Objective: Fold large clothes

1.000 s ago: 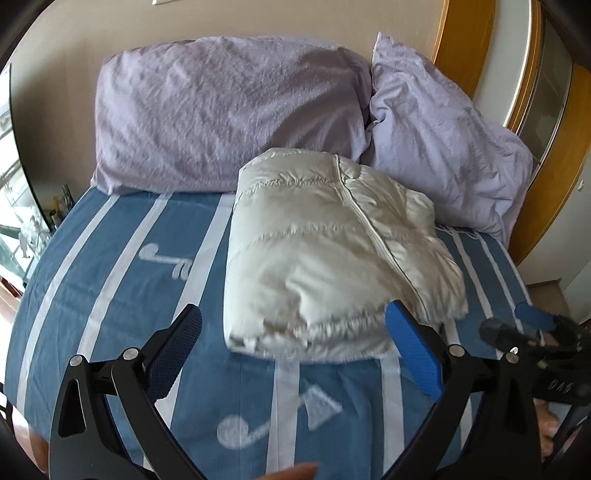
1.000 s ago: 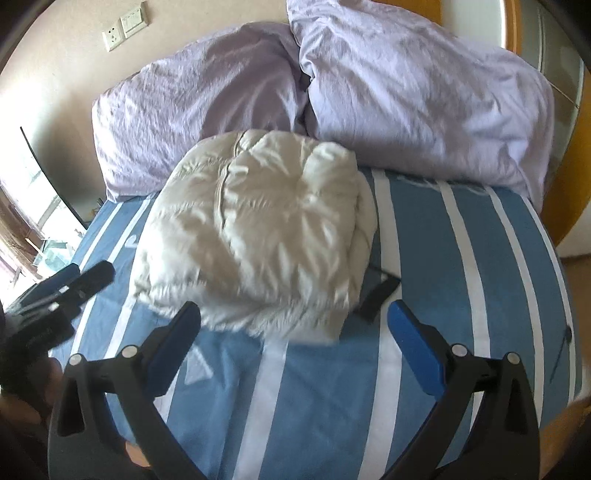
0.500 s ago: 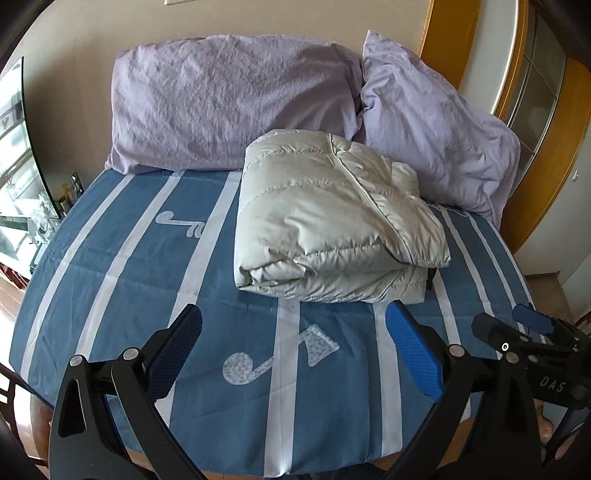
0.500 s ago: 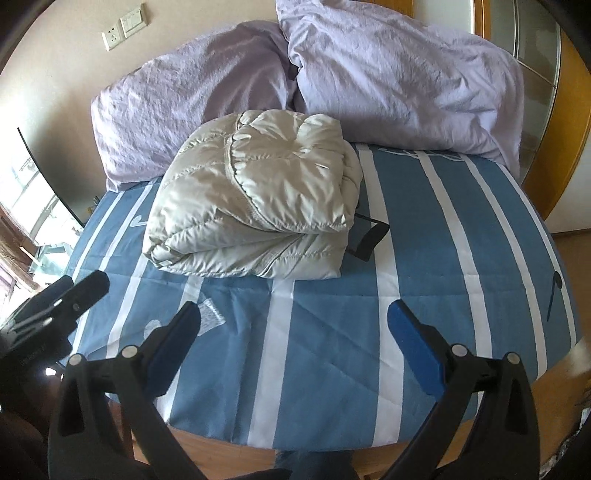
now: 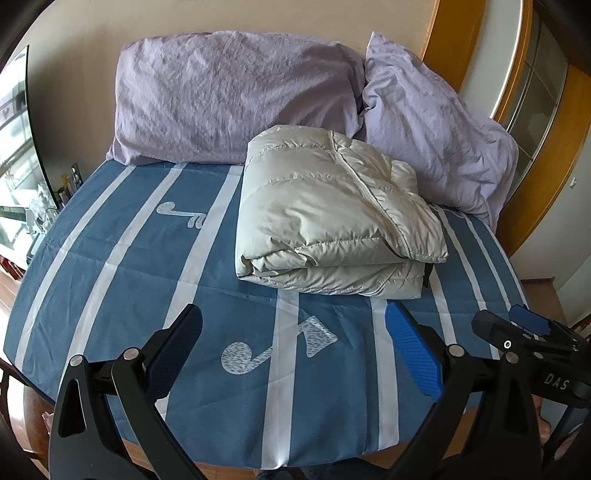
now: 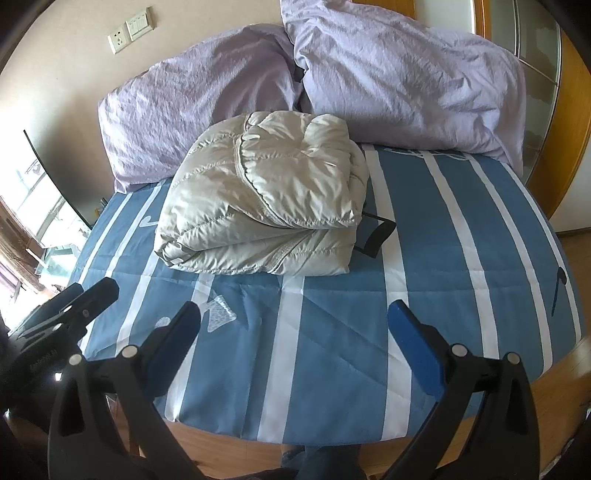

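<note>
- Folded cream puffer jacket (image 5: 332,225) lying on the blue bedsheet (image 5: 129,280), toward the head of the bed, back edge up against the two pillows.
- Quilted, shiny, several layers thick, with a zipper seam running diagonally across the top layer; folded edge facing the cameras.
- From the right wrist view, the same jacket (image 6: 266,195) sitting left of centre on the sheet, with a thin black loop (image 6: 376,236) poking out from under its right side and lying flat on the sheet.
- Left gripper (image 5: 293,354) low at the foot end of the bed, fingers spread wide apart, nothing between them; well apart from the jacket.
- One left finger pad (image 5: 413,354) bright blue, the other dark in shadow.
- Right gripper (image 6: 295,347) likewise low over the near edge of the sheet, fingers wide apart and empty, well short of the jacket.
- Each gripper visible at the edge of the other's view: the right one at the right side of the left wrist view, the left one at the left side of the right wrist view.
- Sheet patterned with white stripes and pale music-note shapes, draped over a wooden bed edge (image 6: 229,450).
- Two wrinkled lilac pillows at the head: left pillow (image 5: 229,96) against the beige wall, right pillow (image 5: 436,136) leaning beside a wooden door frame (image 5: 546,177).
- White wall socket (image 6: 131,31) above the left pillow in the right wrist view.
</note>
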Demonstrator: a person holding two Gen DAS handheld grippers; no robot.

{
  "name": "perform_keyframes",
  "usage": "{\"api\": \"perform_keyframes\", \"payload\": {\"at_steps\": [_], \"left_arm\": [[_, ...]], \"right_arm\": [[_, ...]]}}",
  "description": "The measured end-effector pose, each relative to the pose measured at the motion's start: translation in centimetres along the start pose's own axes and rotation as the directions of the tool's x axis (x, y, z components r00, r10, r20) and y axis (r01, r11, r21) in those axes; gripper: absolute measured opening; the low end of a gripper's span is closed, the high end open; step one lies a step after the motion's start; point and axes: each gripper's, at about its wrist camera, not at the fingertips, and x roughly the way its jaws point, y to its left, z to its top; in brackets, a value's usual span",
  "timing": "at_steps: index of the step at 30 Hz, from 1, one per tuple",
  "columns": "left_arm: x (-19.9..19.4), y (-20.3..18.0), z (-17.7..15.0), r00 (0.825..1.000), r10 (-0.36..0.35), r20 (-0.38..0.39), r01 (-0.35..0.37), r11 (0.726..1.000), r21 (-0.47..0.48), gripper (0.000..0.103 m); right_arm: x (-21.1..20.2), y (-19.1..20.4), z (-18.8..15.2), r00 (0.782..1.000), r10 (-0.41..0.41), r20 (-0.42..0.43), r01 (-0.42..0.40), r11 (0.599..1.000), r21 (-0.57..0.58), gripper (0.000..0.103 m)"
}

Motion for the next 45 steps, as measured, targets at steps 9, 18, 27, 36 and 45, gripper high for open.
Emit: {"api": "perform_keyframes", "payload": {"at_steps": [9,18,27,36,45], "left_arm": [[-0.11,-0.16,-0.10,1.000,-0.015,0.001,0.015,1.000,0.003,0.100],[-0.17,-0.42,0.03,1.000,-0.018,0.001,0.018,1.000,0.021,0.100],[-0.14,-0.49,0.15,1.000,-0.017,0.003,0.017,1.000,0.026,0.100],[-0.10,-0.52,0.32,1.000,-0.024,0.002,0.024,0.999,0.027,0.100],[-0.09,-0.66,0.29,1.000,-0.022,0.003,0.022,0.999,0.024,0.100]], "right_arm": [[0.16,0.42,-0.26,1.000,0.019,0.000,-0.019,1.000,0.005,0.101],[0.26,0.37,-0.14,1.000,0.022,-0.001,-0.022,1.000,0.004,0.101],[0.27,0.49,-0.10,1.000,0.023,-0.001,-0.023,1.000,0.004,0.101],[0.48,0.52,-0.03,1.000,0.023,-0.003,-0.023,1.000,0.006,0.101],[0.56,0.44,-0.03,1.000,0.024,-0.005,-0.024,1.000,0.011,0.101]]}}
